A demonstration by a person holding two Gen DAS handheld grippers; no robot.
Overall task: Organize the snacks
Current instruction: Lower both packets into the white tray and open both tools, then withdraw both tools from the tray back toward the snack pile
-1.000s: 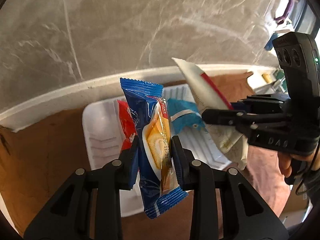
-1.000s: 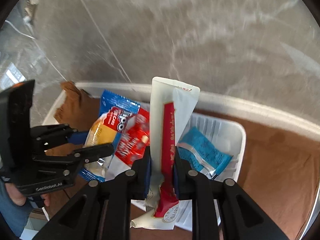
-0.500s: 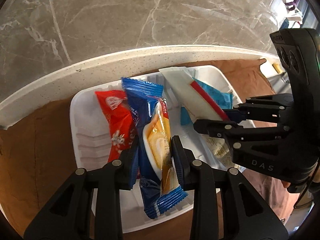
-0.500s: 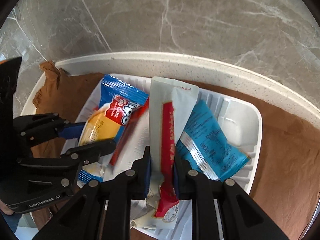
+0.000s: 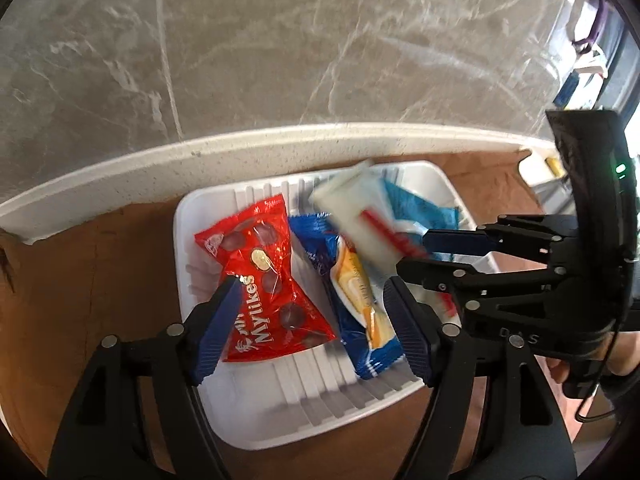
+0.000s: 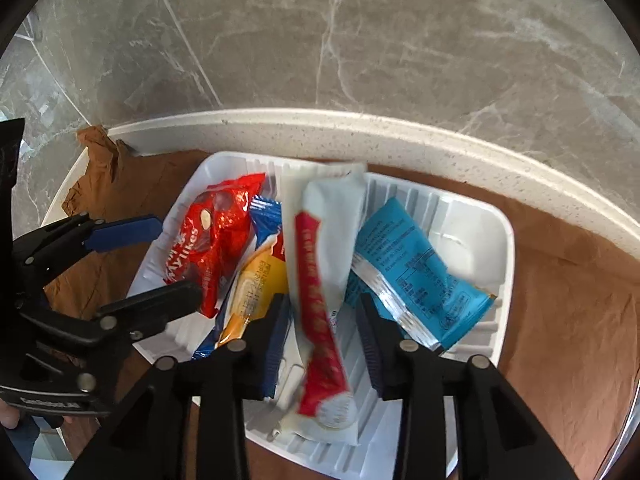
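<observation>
A white ribbed tray (image 5: 280, 408) (image 6: 502, 280) holds a red Mylikes bag (image 5: 264, 284) (image 6: 208, 240), a blue cake packet (image 5: 356, 300) (image 6: 256, 280), a white packet with a red stripe (image 5: 360, 208) (image 6: 320, 264) and a light-blue packet (image 5: 424, 212) (image 6: 412, 272). My left gripper (image 5: 312, 328) (image 6: 140, 264) is open and empty just above the red bag and the cake packet. My right gripper (image 6: 324, 340) (image 5: 416, 254) is open, with the white packet loose and blurred between its fingers.
The tray sits on a brown cloth (image 5: 80, 304) (image 6: 568, 304) on a white speckled counter ledge (image 5: 280, 144) (image 6: 360, 132) against a grey marble wall. Small items stand at the far right of the ledge (image 5: 552, 164).
Both grippers have opened. The left let go of the blue cake packet, which now lies in the tray. The right let go of the white packet, which is dropping into the tray.
</observation>
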